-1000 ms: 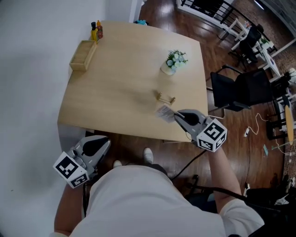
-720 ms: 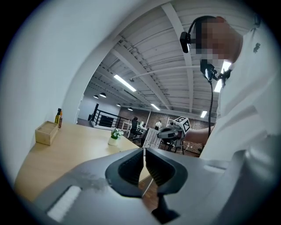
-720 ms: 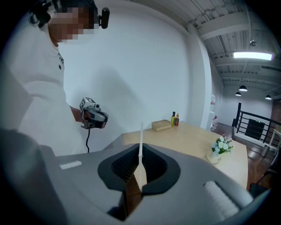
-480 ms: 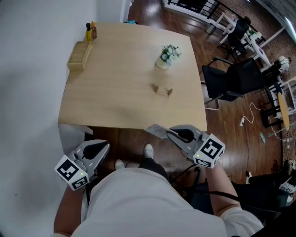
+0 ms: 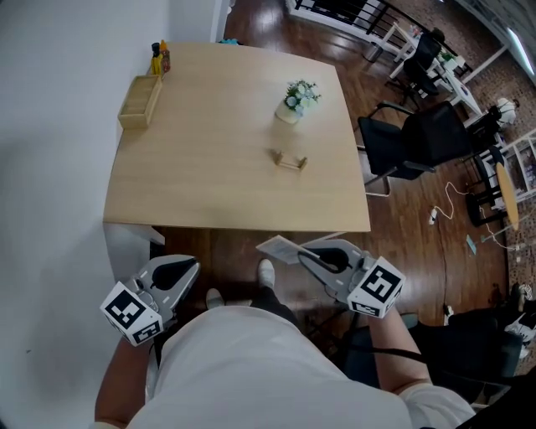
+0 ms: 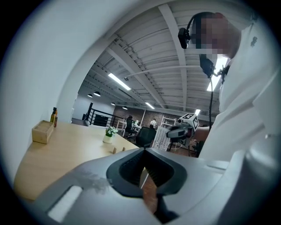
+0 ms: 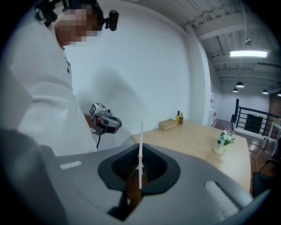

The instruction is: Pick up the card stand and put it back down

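- Surface: a light wooden table point(image 5: 209, 184) is standing with its left side against a white wall point(image 5: 59, 151). Its top is showing pale and plain.
- Task item: the card stand point(image 5: 290, 160), a small wooden piece, is sitting on the table right of centre, well apart from both grippers.
- A small pot of flowers point(image 5: 293, 99) is standing upright just beyond the card stand, nearer the far edge.
- A wooden box point(image 5: 140, 102) is lying at the far left corner beside the wall, with two bottles point(image 5: 157, 59) standing just behind it.
- Right gripper point(image 5: 301, 250): it is hanging clear of the table, past the near edge and over the floor. Its jaws are pressing together on a thin white card point(image 5: 276, 247). The right gripper view is showing that card edge-on and upright between the pads.
- Left gripper point(image 5: 189, 266): it is hanging low near the table's near left corner, also off the surface. Its jaws are meeting, with nothing between them.
- Room: a dark polished wooden floor point(image 5: 402, 226) is running under and around the table.
- A black chair point(image 5: 419, 138) is standing just right of the table, with more furniture crowding the far right.
- A black railing point(image 5: 343, 10) is running along the far side.
- The left gripper view is showing an open ceiling point(image 6: 145, 52) with beams and strip lights.
- The person's white top point(image 5: 268, 369) is filling the bottom of the head view.
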`<action>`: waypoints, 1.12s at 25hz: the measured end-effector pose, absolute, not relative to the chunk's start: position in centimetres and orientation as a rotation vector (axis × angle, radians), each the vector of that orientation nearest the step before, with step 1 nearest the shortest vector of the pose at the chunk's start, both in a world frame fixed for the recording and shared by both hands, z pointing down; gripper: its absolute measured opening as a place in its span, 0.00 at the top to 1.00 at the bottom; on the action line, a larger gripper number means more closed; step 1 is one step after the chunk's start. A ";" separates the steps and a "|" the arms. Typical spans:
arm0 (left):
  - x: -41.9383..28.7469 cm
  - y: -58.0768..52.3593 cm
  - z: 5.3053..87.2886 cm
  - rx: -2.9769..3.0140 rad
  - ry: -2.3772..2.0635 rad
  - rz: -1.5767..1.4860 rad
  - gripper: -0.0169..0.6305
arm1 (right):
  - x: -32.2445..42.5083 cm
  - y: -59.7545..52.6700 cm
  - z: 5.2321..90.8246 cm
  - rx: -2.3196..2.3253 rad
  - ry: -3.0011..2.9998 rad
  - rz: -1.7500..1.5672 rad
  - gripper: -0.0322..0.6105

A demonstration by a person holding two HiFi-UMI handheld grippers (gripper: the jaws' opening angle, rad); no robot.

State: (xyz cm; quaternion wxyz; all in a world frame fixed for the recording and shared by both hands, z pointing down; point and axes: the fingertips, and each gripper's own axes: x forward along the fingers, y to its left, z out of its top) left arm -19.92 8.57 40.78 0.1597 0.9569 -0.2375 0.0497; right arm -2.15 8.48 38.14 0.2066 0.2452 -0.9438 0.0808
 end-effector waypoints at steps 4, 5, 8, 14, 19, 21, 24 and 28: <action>-19.4 9.1 40.8 2.750 -0.645 0.150 0.97 | -2.0 9.0 38.2 0.698 -2.627 0.224 0.92; -19.3 9.2 40.7 2.746 -0.638 0.133 0.97 | -1.9 9.0 38.2 0.701 -2.626 0.223 0.92; -19.4 9.2 40.3 2.734 -0.636 0.103 0.97 | -1.7 9.1 38.1 0.707 -2.628 0.219 0.92; -19.5 9.2 40.5 2.727 -0.646 0.120 0.97 | -1.2 8.5 37.9 0.695 -2.633 0.201 0.92; -19.3 9.1 40.9 2.704 -0.688 0.117 0.97 | 0.3 6.4 38.3 0.662 -2.627 0.180 0.92; -19.1 8.8 41.1 2.690 -0.712 0.120 0.97 | 1.1 5.0 38.4 0.651 -2.622 0.169 0.92; -18.5 8.2 41.4 2.676 -0.750 0.125 0.97 | 2.6 2.4 38.4 0.631 -2.623 0.142 0.92; -17.2 6.5 41.3 2.656 -0.822 0.121 0.97 | 4.9 -1.9 38.7 0.598 -2.626 0.105 0.92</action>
